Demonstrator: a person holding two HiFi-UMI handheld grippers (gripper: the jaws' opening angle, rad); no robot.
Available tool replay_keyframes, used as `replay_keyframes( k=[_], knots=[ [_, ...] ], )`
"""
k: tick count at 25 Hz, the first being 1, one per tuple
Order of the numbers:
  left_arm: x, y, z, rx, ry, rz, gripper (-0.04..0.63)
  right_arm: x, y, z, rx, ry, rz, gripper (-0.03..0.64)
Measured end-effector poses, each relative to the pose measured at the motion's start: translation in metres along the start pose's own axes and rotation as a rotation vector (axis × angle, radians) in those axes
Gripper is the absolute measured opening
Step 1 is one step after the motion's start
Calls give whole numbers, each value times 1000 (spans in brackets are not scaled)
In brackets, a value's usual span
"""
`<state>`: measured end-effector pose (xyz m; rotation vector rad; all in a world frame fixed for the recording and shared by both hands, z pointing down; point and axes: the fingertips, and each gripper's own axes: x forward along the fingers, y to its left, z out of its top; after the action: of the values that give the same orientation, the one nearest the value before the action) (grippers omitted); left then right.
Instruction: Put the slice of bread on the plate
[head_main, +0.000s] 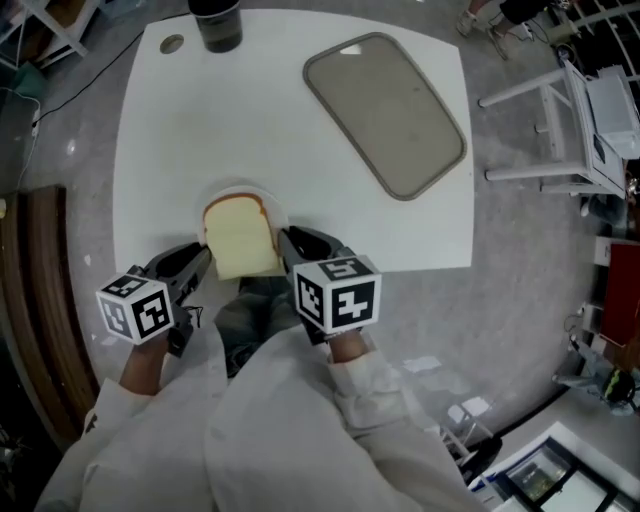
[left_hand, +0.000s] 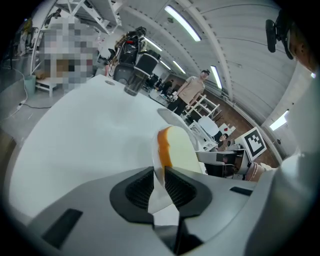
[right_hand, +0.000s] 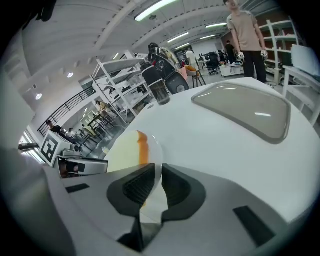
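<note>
Your left gripper (left_hand: 159, 184) is clamped on the thin white rim of the plate (head_main: 240, 190) from its left side, and your right gripper (right_hand: 154, 184) is clenched the same way on the opposite rim. Slice of bread (head_main: 240, 238) lies flat on that plate, directly between your two grippers, crust end away from you, near end reaching past the front edge of the white table (head_main: 280, 130). Farther back on the table: grey tray (head_main: 386, 115) to the right, dark cup (head_main: 218, 25) at the far edge.
</note>
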<state>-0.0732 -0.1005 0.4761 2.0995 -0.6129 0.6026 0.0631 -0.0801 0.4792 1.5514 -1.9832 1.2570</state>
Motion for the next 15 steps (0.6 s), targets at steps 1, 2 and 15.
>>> replay_keyframes(
  k=[1,2,15],
  knots=[
    [-1,-3,0,11,5,-11,72,-4,0,0,7,-9,-10,55],
    [-1,-5,0,21,11,-22,72,-7,0,-1,15,-17,-20,54],
    [12,-23,5,60,63,-155,72,-34,-13,-7,127,-98,-141,54]
  ],
)
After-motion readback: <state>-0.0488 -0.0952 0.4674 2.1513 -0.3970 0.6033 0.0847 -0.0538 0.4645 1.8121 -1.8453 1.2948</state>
